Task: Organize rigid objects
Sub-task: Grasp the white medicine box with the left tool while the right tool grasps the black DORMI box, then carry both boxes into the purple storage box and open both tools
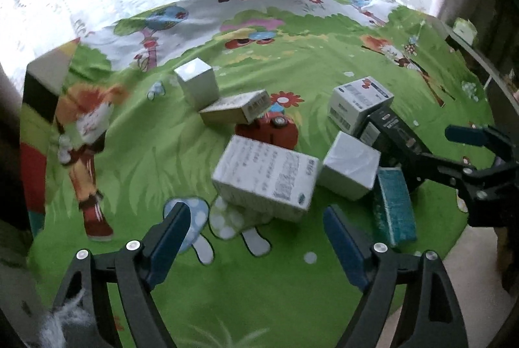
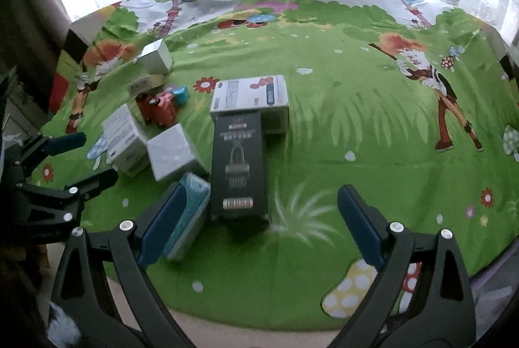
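Both wide open, left hand-held gripper [image 1: 256, 237], right hand-held gripper [image 2: 259, 224], nothing held

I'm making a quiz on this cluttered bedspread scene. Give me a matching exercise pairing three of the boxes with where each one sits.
Things:
1. tall black cardboard box
2. teal textured box
3. silver-grey cube box

Places:
A. far back left, next to a beige box
B. lying against the left side of the black box
C. in front of the white printed box

Pairs: 1-C, 2-B, 3-A
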